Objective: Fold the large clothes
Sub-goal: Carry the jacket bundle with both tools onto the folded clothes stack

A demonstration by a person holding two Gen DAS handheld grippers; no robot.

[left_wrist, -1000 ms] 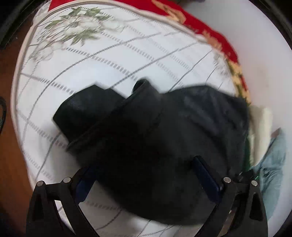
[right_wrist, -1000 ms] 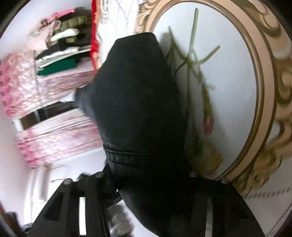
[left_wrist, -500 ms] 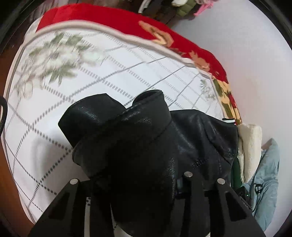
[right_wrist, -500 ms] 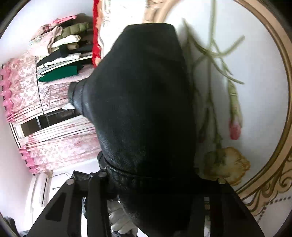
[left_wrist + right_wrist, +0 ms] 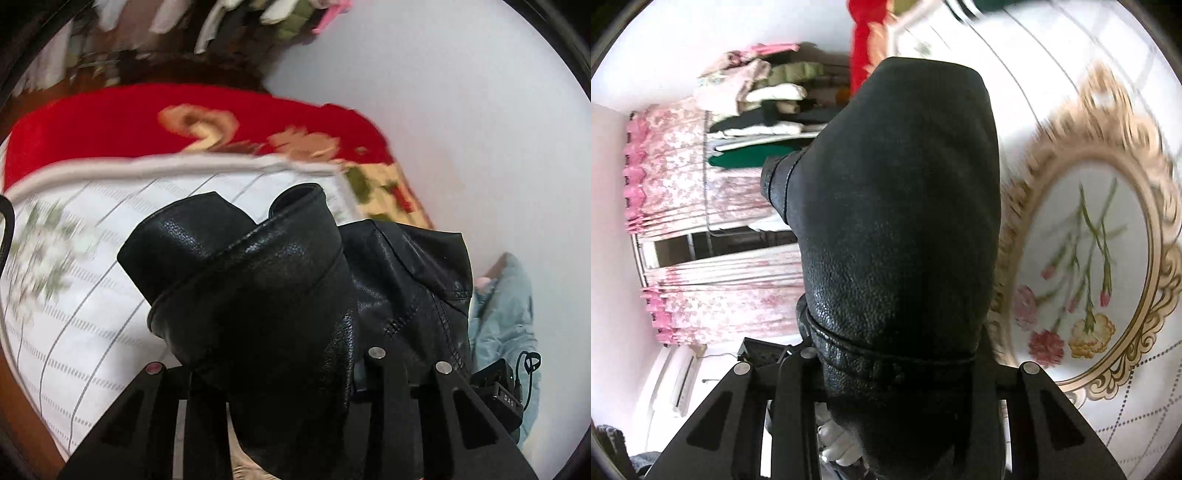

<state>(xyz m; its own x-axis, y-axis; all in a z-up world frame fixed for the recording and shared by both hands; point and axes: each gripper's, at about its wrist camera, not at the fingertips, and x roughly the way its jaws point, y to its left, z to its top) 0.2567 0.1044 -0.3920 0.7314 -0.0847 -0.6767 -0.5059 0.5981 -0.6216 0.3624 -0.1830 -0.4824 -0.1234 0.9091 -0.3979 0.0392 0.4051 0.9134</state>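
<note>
A black leather jacket point(image 5: 280, 302) fills the middle of the left wrist view, bunched and lifted over the white quilted bed cover point(image 5: 74, 295). My left gripper point(image 5: 288, 387) is shut on a thick fold of it; the fingertips are hidden in the leather. In the right wrist view the same jacket point(image 5: 901, 221) hangs as a tall black mass over the bed cover with a gold-framed flower print point(image 5: 1089, 280). My right gripper point(image 5: 894, 380) is shut on the jacket's stitched hem, fingertips hidden.
A red patterned blanket point(image 5: 184, 122) edges the bed's far side. A light blue garment point(image 5: 509, 314) lies at the right by the wall. Folded clothes on shelves point(image 5: 764, 110) and pink curtains point(image 5: 701, 288) stand beyond the bed.
My left gripper went from open around the jacket to shut on it, then lifted it. My right gripper kept its hold and rose, swinging across the bed cover.
</note>
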